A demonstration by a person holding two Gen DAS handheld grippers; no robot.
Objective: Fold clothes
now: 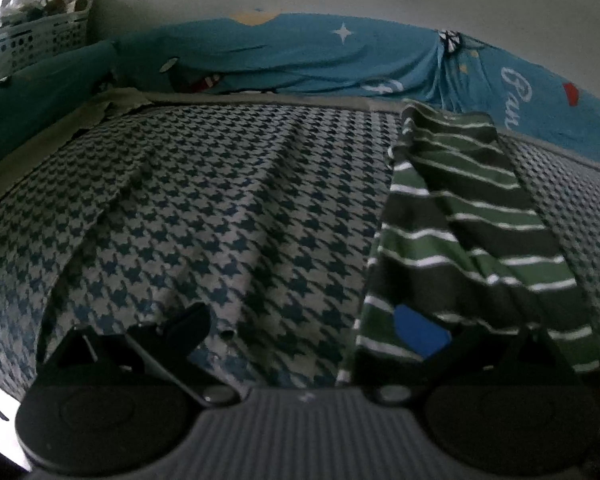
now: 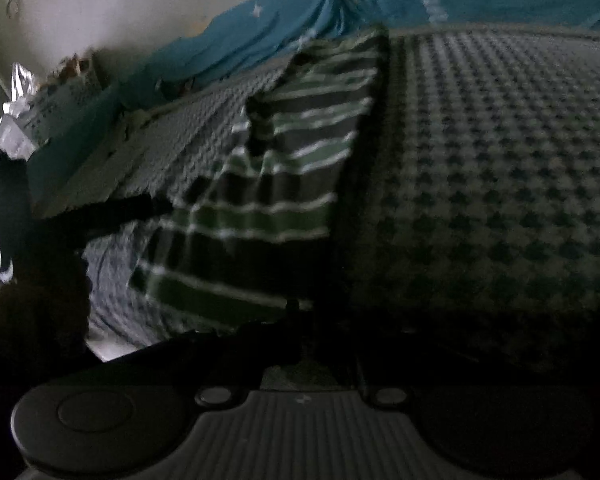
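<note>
A green, grey and white striped garment [image 1: 471, 232] lies folded into a long narrow strip on the houndstooth bed cover [image 1: 220, 208]. My left gripper [image 1: 303, 332] is open low over the cover; its left finger [image 1: 180, 328] rests on the cover and its blue-padded right finger [image 1: 419, 330] sits at the garment's near left edge. In the right wrist view the garment [image 2: 260, 200] runs away from the camera, blurred. My right gripper [image 2: 300, 316] is in deep shadow at the garment's near end, and its jaws cannot be made out.
A blue printed sheet [image 1: 339, 56] is bunched along the wall at the far side of the bed. A white perforated basket [image 1: 36, 40] stands at the far left. The houndstooth cover [image 2: 499, 160] stretches right of the garment.
</note>
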